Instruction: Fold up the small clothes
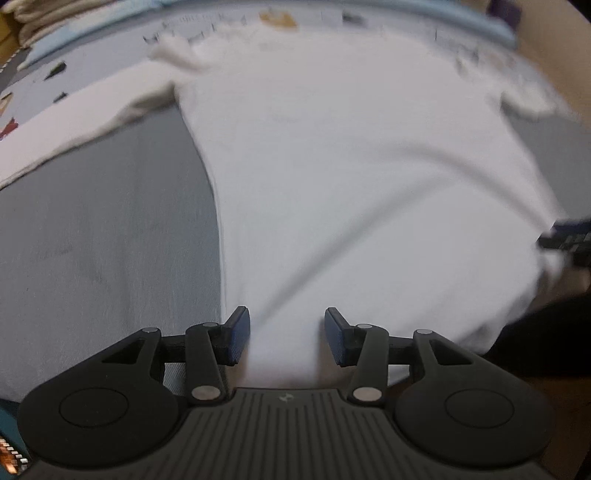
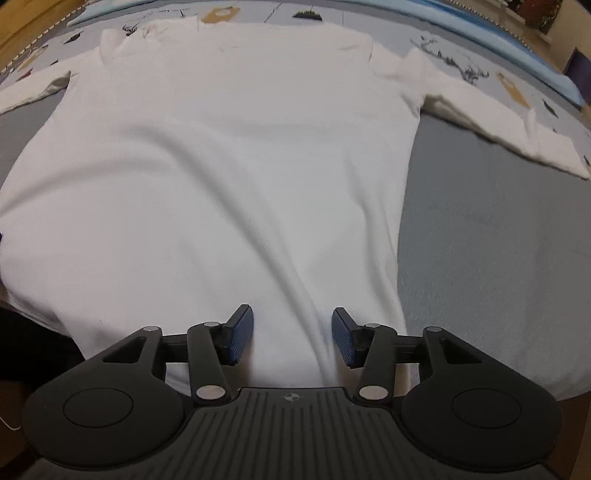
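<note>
Grey bedspread (image 2: 480, 240) under everything, shirt spread flat on it. Closest to me, my left gripper (image 1: 287, 334) sits over the hem at the shirt's left edge, jaws apart, blue pads (image 1: 238, 334) clear of the cloth between them, nothing clamped. My right gripper (image 2: 293, 336) is over the hem near the right edge, jaws also apart, a soft crease of fabric running up between the pads (image 2: 341, 338), not pinched. White long-sleeve shirt (image 2: 229, 155) lies face up, hem toward me, collar far. A few diagonal wrinkles run up from the hem. Both sleeves stretch outward: right sleeve (image 2: 498, 125) out over the grey cover, left sleeve (image 1: 85, 122) likewise. Past the collar, a light patterned sheet (image 2: 258, 11) with small prints, then a pale blue strip (image 2: 480, 26). Left view is blurred.
</note>
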